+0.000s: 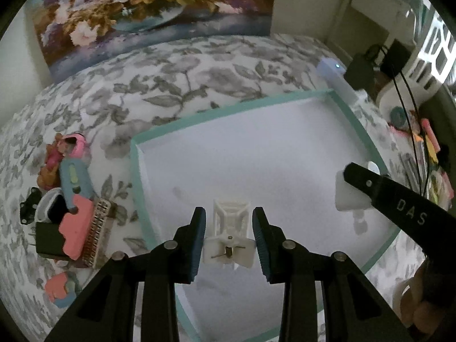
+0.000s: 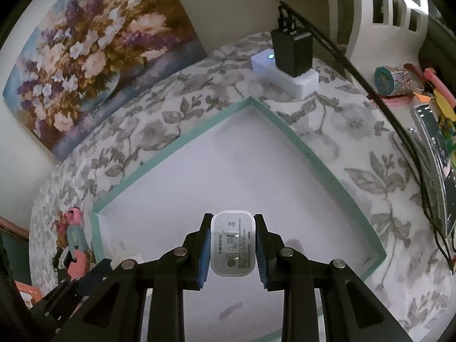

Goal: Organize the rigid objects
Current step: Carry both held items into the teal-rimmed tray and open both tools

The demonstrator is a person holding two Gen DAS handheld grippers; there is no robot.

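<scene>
My left gripper [image 1: 229,242] hangs over the near part of a white tray with a teal rim [image 1: 136,171]. Its blue pads are shut on a white plastic frame part [image 1: 228,228] with a small metal pin in its base. My right gripper [image 2: 232,245] is shut on a white plug-in charger [image 2: 232,242], prong face up, above the same tray's rim [image 2: 319,162]. In the left wrist view the charger [image 1: 349,199] shows at the tray's right side, behind one black right-gripper finger [image 1: 367,183]. Nothing else lies on the white tray floor.
Left of the tray, a pile lies on the floral cloth: a pink foam piece [image 1: 77,228], a blue-handled tool [image 1: 75,176], a pin connector [image 1: 97,233] and black parts. A white power strip [image 2: 302,82] with a black adapter [image 2: 290,54] sits beyond the tray's far corner. Cables and colourful items lie right.
</scene>
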